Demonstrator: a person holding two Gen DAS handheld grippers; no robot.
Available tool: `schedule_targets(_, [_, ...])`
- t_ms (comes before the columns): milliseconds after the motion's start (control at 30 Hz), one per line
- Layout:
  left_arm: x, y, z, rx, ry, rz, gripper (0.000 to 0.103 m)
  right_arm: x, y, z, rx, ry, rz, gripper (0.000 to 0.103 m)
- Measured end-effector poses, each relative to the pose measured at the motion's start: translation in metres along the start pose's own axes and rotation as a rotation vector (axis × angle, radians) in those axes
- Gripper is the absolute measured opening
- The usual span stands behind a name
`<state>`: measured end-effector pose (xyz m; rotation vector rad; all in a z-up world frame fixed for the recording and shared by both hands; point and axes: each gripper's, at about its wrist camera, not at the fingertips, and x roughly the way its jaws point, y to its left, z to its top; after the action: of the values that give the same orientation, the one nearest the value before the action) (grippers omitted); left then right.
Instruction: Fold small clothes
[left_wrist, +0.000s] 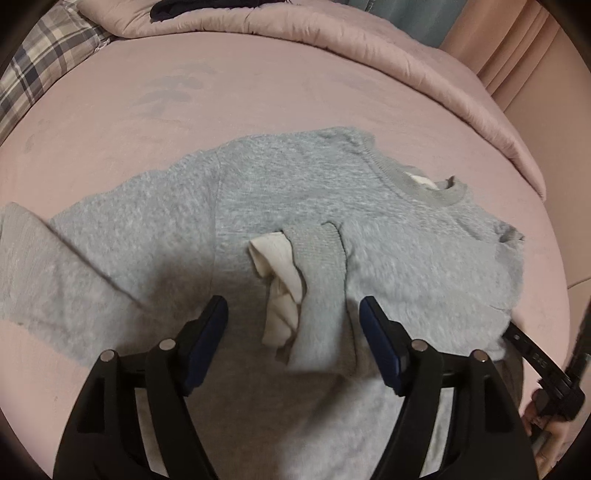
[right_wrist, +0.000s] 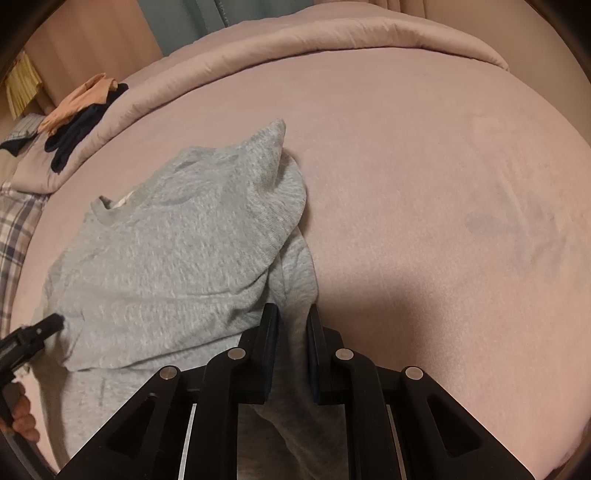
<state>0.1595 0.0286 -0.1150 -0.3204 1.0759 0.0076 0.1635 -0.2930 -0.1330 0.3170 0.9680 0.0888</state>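
Left hand-held gripper (left_wrist: 293, 314) agape over cuff (left_wrist: 317, 254), unseen from right.

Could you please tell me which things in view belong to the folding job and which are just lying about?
Belonging to the job:
- grey sweatshirt, a sleeve cuff laid across its body
- left gripper, open above it
- right gripper, shut on a fold of it

Lying about:
- dark clothes
- peach garment
- plaid pillow
- pink quilt
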Motion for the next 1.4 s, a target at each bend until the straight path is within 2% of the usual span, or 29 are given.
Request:
schedule_targets(100, [-0.022,0.008,-0.005,-0.012,-0.04,-0.013,0.082,0.0,0.001,0.001,0.002,0.005,-0.006,0.012])
schedule_targets(167, [-0.035,0.016,-0.006,-0.041,-0.059,-0.024,0.091,-0.001,0.003,0.004,-0.001,0.013,-0.017,0.012])
schedule_targets(300, [-0.058,0.04,-0.008,-0.117,-0.106,-0.036,0.096,-0.01,0.008,0.006,-0.014,0.016,-0.047,0.013])
schedule_targets(400, [-0.067,0.057,-0.008,-0.162,-0.134,0.001,0.099,-0.022,0.015,0.005,-0.023,0.001,-0.059,0.026])
schedule_targets(467, [-0.075,0.071,-0.01,-0.192,-0.151,0.029,0.099,-0.032,0.018,0.003,-0.036,-0.02,-0.069,0.048])
schedule_targets(500, [-0.079,0.078,-0.011,-0.21,-0.158,0.04,0.099,-0.038,0.019,0.003,-0.042,-0.037,-0.07,0.055])
schedule_targets(700, [-0.097,0.109,-0.016,-0.268,-0.204,0.089,0.1,-0.077,0.04,-0.003,-0.114,-0.138,-0.085,0.069])
schedule_targets(767, [-0.1,0.12,-0.019,-0.288,-0.208,0.104,0.1,-0.09,0.048,-0.005,-0.152,-0.182,-0.095,0.069])
schedule_targets(900, [-0.1,0.141,-0.023,-0.345,-0.206,0.117,0.1,-0.103,0.063,-0.006,-0.19,-0.218,-0.092,0.069])
schedule_targets(1133, [-0.098,0.174,-0.034,-0.396,-0.193,0.2,0.1,-0.104,0.082,-0.012,-0.223,-0.211,-0.09,0.069])
schedule_targets(1300, [-0.095,0.201,-0.045,-0.463,-0.178,0.212,0.1,-0.105,0.091,-0.019,-0.241,-0.197,-0.096,0.07])
schedule_targets(1333, [-0.095,0.205,-0.045,-0.473,-0.178,0.214,0.1,-0.105,0.093,-0.021,-0.241,-0.192,-0.09,0.072])
schedule_targets(1400, [-0.097,0.213,-0.048,-0.498,-0.183,0.219,0.1,-0.106,0.093,-0.024,-0.232,-0.185,-0.068,0.086])
